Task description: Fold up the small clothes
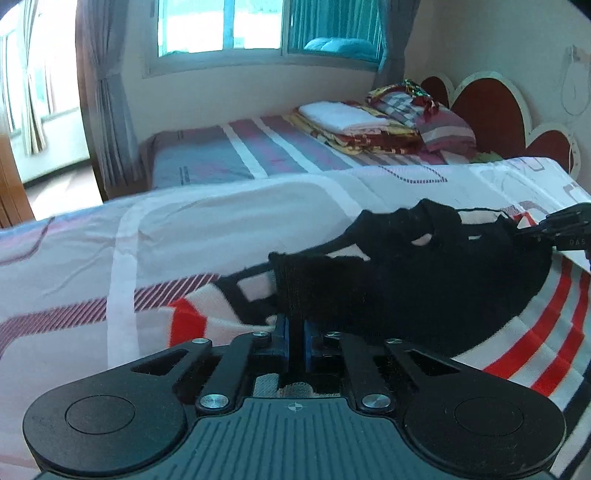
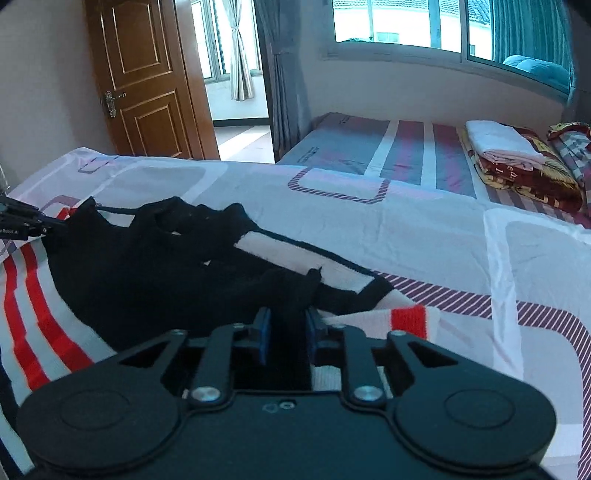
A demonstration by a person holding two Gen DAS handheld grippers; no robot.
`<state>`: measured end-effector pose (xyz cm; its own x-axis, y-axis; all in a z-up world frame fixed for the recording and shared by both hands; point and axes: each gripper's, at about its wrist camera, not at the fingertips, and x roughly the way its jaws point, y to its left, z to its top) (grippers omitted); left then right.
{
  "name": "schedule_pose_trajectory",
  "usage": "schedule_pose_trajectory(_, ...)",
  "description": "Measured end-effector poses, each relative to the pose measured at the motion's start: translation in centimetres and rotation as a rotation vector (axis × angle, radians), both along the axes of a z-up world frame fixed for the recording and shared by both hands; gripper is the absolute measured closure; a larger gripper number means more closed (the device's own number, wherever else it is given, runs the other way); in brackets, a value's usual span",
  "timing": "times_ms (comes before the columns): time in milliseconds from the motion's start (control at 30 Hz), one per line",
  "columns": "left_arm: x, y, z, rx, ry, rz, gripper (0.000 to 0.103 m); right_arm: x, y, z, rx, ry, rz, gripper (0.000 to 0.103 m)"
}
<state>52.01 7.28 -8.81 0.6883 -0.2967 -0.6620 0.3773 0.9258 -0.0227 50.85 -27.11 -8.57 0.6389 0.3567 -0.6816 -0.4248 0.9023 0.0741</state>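
Home bedroom: two beds (image 2: 388, 221) with patterned sheets, folded blankets (image 2: 517, 162) (second bed), curtained window (image 1: 258, 29), wooden door (image 2: 147, 74).

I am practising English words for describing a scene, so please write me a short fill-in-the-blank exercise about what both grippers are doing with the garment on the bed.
1. The left gripper is shut on the ____ fabric of the striped garment.
2. The right gripper is ____ on the same garment.
3. The garment's stripes are white and ____.
4. The garment lies on a patterned ____ that covers the bed.

Missing words: black; shut; red; sheet
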Motion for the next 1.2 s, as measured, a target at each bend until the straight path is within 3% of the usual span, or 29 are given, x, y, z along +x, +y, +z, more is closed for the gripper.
schedule_pose_trajectory(200,-1.1,1.0,2.5,-0.063,-0.114,0.022,0.098,-1.8,-0.6,2.3,0.004,-0.182,-0.048,0.098)
schedule_pose_trajectory(333,0.1,1.6,3.2,-0.071,-0.166,0.097,0.098,-1.5,-1.0,3.4,-0.009,-0.262,-0.073,0.098)
schedule_pose_trajectory(400,1.5,1.5,1.5,-0.052,-0.113,0.122,0.098,-0.4,-1.3,2.7,-0.017,-0.25,-0.108,0.098)
schedule_pose_trajectory(467,2.6,0.7,-1.5,0.023,-0.031,0.134,0.097,1.4,-1.6,0.6,-0.043,-0.165,-0.143,0.098)
schedule_pose_trajectory(500,2.4,0.6,-1.6,0.025,-0.056,0.138,0.097,2.0,-1.6,-0.7,-0.062,-0.114,-0.152,0.097)
schedule_pose_trajectory(567,2.6,0.4,-1.1,0.041,-0.048,0.135,0.097,1.9,-1.9,-1.4,-0.044,-0.125,-0.158,0.098)
schedule_pose_trajectory(633,2.3,0.5,-0.1,0.057,-0.051,0.144,0.097,1.8,-2.1,-0.6,-0.026,-0.119,-0.171,0.089)
schedule_pose_trajectory(667,1.7,0.5,0.7,0.06,-0.065,0.147,0.097,1.3,-2.1,0.1,-0.042,-0.149,-0.179,0.078)
schedule_pose_trajectory(733,0.4,-0.5,3.2,0.029,-0.147,0.101,0.097,-0.4,-1.5,2.2,-0.073,-0.25,-0.13,0.077)
schedule_pose_trajectory(800,1.1,-3.2,3.8,0.028,-0.138,0.037,0.097,-1.3,0.0,3.7,-0.058,-0.285,-0.078,0.058)
schedule_pose_trajectory(867,2.3,-6.5,2.9,0.044,-0.094,0.006,0.096,-0.2,3.2,3.2,-0.074,-0.216,0.02,0.058)
schedule_pose_trajectory(900,2.8,-7.4,2.4,-0.004,-0.07,0.018,0.096,0.4,5.0,2.5,-0.113,-0.193,0.041,0.061)
schedule_pose_trajectory(933,3.0,-8.1,1.9,-0.063,-0.039,0.029,0.083,1.2,6.9,1.4,-0.144,-0.155,0.053,0.065)
schedule_pose_trajectory(967,3.1,-9.1,1.2,-0.128,-0.007,0.035,0.047,1.7,8.0,0.6,-0.135,-0.129,0.062,0.075)
schedule_pose_trajectory(1000,2.6,-9.8,0.8,-0.135,-0.023,0.038,0.031,2.0,8.7,-0.1,-0.118,-0.103,0.062,0.08)
schedule_pose_trajectory(1033,2.2,-10.8,0.3,-0.1,-0.056,0.043,0.024,2.0,9.5,-0.8,-0.137,-0.102,0.047,0.079)
schedule_pose_trajectory(1067,2.2,-11.2,-0.4,-0.064,-0.049,0.052,0.025,1.4,10.0,-1.0,-0.17,-0.141,0.049,0.076)
schedule_pose_trajectory(1100,2.8,-10.9,-1.0,-0.028,0.001,0.082,0.025,1.1,10.2,-1.0,-0.203,-0.166,0.049,0.07)
schedule_pose_trajectory(1167,2.4,-8.6,-1.4,0.02,-0.006,0.133,0.025,0.7,8.9,-0.9,-0.24,-0.15,0.04,0.069)
schedule_pose_trajectory(1200,2.0,-7.1,-1.5,0.081,-0.023,0.16,0.025,0.8,7.5,-0.7,-0.237,-0.131,0.02,0.069)
